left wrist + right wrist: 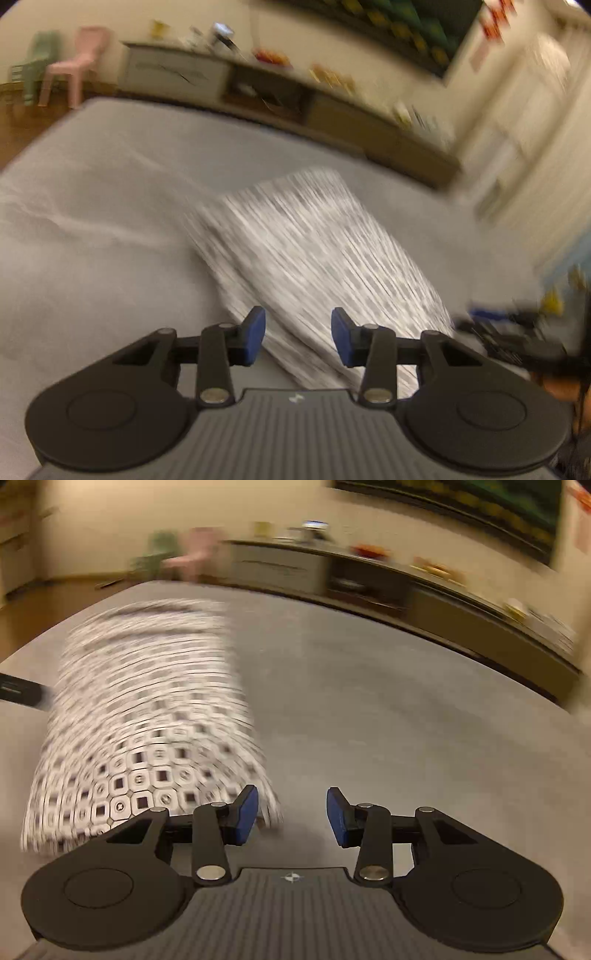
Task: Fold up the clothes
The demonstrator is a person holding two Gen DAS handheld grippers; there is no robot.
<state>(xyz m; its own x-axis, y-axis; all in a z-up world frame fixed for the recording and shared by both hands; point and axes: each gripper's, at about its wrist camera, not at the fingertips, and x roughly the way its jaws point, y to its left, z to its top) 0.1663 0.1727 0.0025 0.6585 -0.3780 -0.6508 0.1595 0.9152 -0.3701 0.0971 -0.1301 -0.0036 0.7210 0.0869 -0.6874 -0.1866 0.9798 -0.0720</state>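
Note:
A folded black-and-white patterned garment (317, 266) lies on the grey bed sheet (92, 221). My left gripper (298, 338) hovers over its near end, open, its blue pads apart with the cloth seen behind the gap and nothing pinched. In the right wrist view the same garment (147, 731) lies to the left. My right gripper (291, 816) is open just past the garment's right edge, over bare sheet (369, 709), its left pad near the cloth's corner. Both views are motion-blurred.
A long low cabinet (258, 88) with small items on top runs along the far wall beyond the bed. A pink chair (79, 62) and a green chair (38, 62) stand at the far left. A dark object (22, 694) pokes in at the left edge.

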